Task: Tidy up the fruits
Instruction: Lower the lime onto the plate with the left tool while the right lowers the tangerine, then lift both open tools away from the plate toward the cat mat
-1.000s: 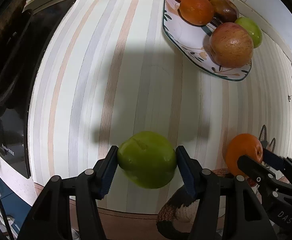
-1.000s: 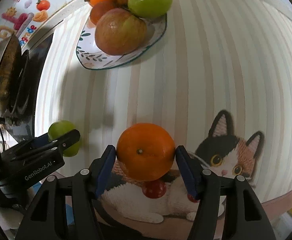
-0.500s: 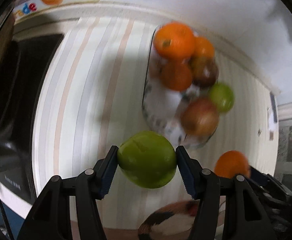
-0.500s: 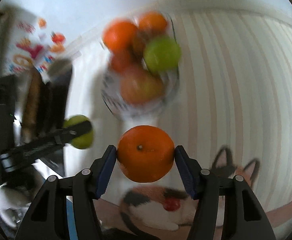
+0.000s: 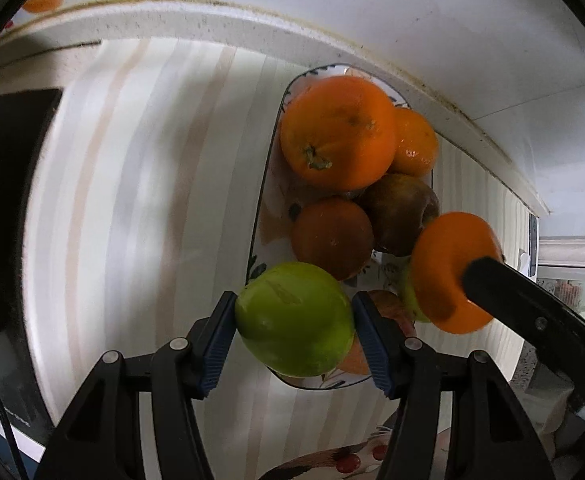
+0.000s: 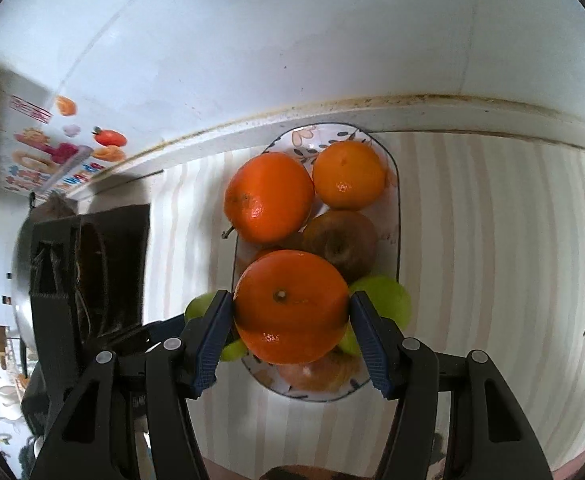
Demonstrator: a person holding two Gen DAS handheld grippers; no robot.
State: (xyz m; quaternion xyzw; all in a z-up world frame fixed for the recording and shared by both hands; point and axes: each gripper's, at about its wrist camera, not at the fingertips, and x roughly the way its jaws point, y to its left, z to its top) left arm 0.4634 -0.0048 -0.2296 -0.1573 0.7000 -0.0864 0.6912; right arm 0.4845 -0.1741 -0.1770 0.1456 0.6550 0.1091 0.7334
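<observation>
Over the fruit plate (image 6: 397, 216): left gripper (image 5: 294, 322) clamped on green apple (image 5: 292, 320) at its near end; right gripper (image 6: 290, 308) clamped on orange (image 6: 290, 306) beside it.

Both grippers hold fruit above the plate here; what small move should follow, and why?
Probably lower the left gripper and set its green apple on the plate's near end. The far end is piled with oranges, and the right gripper holds its orange just above the pile.
</observation>
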